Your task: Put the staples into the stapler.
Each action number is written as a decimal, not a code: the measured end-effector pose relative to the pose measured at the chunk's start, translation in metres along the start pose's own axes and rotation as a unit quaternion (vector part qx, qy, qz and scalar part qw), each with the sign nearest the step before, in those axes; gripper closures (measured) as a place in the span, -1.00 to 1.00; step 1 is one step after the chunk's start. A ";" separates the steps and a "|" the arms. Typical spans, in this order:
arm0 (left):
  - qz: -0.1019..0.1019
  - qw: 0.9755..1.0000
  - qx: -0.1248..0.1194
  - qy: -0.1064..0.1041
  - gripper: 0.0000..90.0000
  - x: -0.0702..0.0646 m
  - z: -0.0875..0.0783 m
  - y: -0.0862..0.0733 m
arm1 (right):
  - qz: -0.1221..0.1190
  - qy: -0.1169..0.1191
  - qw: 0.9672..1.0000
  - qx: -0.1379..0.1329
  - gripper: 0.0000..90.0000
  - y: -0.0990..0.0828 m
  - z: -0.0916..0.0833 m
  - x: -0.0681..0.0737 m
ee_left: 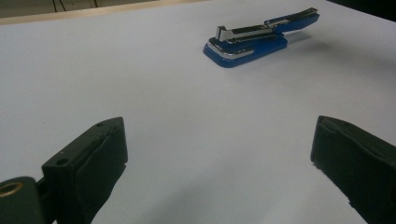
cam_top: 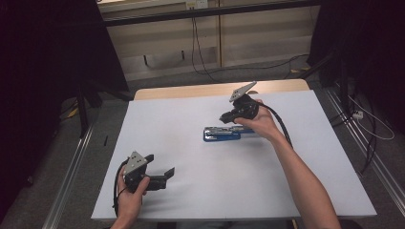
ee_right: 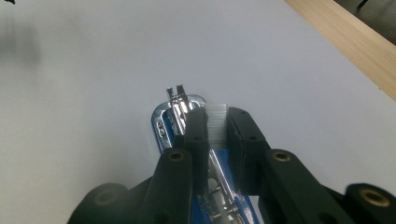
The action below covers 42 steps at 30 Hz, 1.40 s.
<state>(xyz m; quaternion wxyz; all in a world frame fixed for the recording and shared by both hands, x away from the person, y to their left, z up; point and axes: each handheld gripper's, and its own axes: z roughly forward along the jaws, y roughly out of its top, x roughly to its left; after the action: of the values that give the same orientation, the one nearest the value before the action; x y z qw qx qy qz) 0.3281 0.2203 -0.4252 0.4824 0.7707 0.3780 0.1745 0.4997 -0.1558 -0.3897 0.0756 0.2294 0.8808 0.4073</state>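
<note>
Blue stapler (cam_top: 222,134) lying opened out flat near the middle of the white table (cam_top: 191,200), metal magazine exposed. Right gripper (ee_right: 216,122) poised directly over it, jaws drawn close and pinching a strip of staples (ee_right: 216,110) just above the magazine. Left gripper (ee_left: 219,154) near the front left corner, well apart from the stapler, jaws spread wide on nothing

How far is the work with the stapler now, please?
Done: the blue stapler lies opened on the table. In hand: the right claw grips a staple strip above its open channel. Left: probably seating the strip and closing the top; the left claw waits open, apart.
</note>
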 end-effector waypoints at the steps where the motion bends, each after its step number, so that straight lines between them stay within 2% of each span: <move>1: 0.000 1.000 0.000 0.000 -0.91 0.000 0.000 0.000 | -0.001 0.000 1.000 0.001 0.75 0.001 0.001 0.001; 3: 0.001 1.000 0.001 0.000 -0.91 0.000 0.000 0.000 | -0.005 0.002 1.000 0.000 0.75 0.003 0.003 0.001; 14: 0.000 1.000 0.001 0.003 -0.92 0.001 0.001 0.000 | 0.006 0.002 1.000 0.007 0.76 0.004 0.008 -0.004; 18: 0.002 1.000 0.002 0.001 -0.92 0.000 0.001 0.000 | 0.001 0.005 1.000 0.008 0.75 0.006 0.012 -0.002; 22: 0.000 1.000 0.000 0.002 -0.92 0.000 0.000 0.000 | -0.008 0.011 1.000 0.016 0.76 0.007 0.018 -0.001; 30: 0.000 1.000 0.000 0.001 -0.92 0.000 0.000 0.000 | -0.008 0.025 0.999 0.022 0.75 0.008 0.028 0.002; 37: -0.001 1.000 -0.001 0.002 -0.92 0.000 0.000 0.000 | -0.022 0.037 0.999 0.030 0.75 0.009 0.038 0.003; 42: 0.001 1.000 -0.001 0.000 -0.92 0.000 -0.001 0.000 | -0.017 0.046 0.998 0.026 0.75 0.010 0.042 0.003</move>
<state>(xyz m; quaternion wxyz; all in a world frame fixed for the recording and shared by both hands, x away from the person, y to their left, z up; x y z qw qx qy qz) 0.3278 0.2212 -0.4248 0.4828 0.7706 0.3773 0.1756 0.5139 -0.1206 -0.4097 0.0356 0.1967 0.8975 0.3931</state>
